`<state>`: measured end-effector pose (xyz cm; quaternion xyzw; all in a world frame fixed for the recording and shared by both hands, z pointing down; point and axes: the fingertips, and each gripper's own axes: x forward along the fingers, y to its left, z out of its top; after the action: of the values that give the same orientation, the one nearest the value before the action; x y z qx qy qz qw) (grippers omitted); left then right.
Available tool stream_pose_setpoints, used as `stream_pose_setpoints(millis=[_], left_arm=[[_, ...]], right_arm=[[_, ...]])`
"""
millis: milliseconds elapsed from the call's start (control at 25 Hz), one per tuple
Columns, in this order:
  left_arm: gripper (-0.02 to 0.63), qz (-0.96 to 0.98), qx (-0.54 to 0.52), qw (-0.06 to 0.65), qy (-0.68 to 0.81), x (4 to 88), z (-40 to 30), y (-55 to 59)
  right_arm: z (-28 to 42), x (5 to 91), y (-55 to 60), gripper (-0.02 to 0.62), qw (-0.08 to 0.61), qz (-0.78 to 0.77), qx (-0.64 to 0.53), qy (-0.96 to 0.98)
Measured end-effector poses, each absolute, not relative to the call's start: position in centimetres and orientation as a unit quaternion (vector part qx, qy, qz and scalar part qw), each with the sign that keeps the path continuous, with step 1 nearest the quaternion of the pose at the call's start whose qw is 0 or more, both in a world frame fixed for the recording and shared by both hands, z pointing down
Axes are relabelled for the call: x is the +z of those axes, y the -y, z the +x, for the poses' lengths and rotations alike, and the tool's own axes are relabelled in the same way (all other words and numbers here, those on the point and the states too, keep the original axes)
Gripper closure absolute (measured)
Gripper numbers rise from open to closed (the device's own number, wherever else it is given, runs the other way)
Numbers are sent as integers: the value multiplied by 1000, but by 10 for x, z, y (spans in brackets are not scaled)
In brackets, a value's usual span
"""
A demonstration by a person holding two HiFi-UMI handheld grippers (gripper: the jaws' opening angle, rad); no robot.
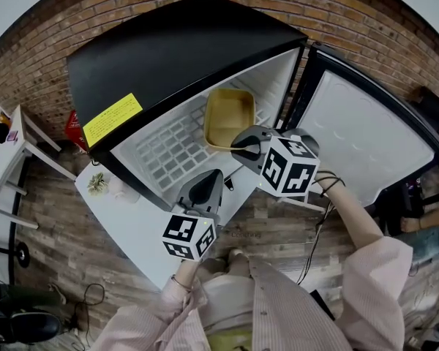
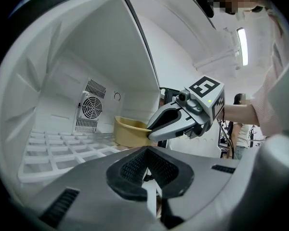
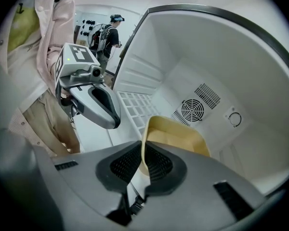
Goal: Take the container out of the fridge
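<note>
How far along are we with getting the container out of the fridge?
Done: the fridge door stands open. In hand: the right hand-held gripper is clamped on the near rim of the yellow container, which sits on the shelf inside. Remaining: lifting it out. The left hand-held gripper is shut, empty.

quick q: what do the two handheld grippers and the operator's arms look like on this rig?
Both the left gripper and right gripper: smooth grey moulded shells, black ribbed pads inside the jaws, each carrying a white cube with black square markers. Pink pinstriped shirt sleeves; dark band on the right wrist, thin black cable hanging below it.
</note>
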<state>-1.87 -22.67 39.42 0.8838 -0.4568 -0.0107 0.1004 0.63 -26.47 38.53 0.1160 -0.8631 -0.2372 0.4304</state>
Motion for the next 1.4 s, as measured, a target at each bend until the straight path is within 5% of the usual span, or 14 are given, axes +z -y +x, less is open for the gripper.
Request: stream_pose_setpoints(millis=[1400], left_arm=[[614, 913, 6, 101, 396, 400, -31, 179]], right_arm=[[30, 395, 175, 571, 404, 232, -197, 862]])
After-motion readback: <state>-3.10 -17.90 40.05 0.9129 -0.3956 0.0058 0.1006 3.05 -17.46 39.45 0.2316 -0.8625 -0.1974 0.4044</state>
